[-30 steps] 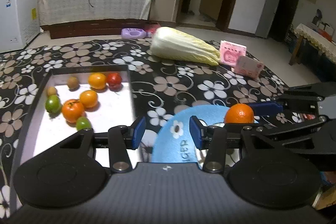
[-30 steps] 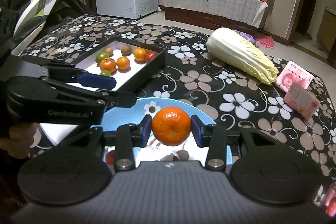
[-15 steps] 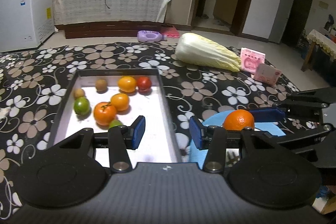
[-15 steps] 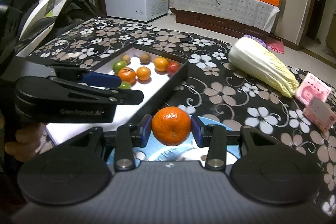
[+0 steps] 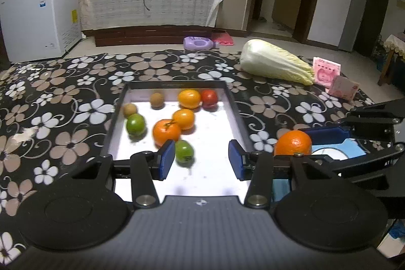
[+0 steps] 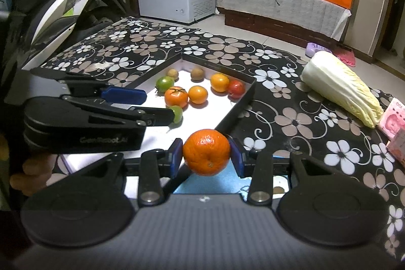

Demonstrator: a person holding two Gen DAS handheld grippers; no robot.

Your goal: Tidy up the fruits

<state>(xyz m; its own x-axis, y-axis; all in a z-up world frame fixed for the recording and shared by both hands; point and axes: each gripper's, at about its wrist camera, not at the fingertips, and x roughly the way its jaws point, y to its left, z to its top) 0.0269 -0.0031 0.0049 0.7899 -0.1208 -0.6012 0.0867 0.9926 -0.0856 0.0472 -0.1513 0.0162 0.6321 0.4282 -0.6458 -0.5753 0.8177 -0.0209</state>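
My right gripper is shut on an orange, held above the near right corner of the black box; the orange also shows in the left wrist view. The box has a white floor and holds several fruits: oranges, green fruits, a red one and brown ones. My left gripper is open and empty, over the box's near part, beside a small green fruit. It shows in the right wrist view too.
A blue plate lies right of the box, under the right gripper. A napa cabbage and pink banknote stacks lie at the far right of the flowered cloth. A freezer and a covered bench stand behind.
Both grippers moved left, from over the blue plate toward the box. The left gripper now hangs over the box floor; the right gripper, still holding the orange, is at the box's corner.
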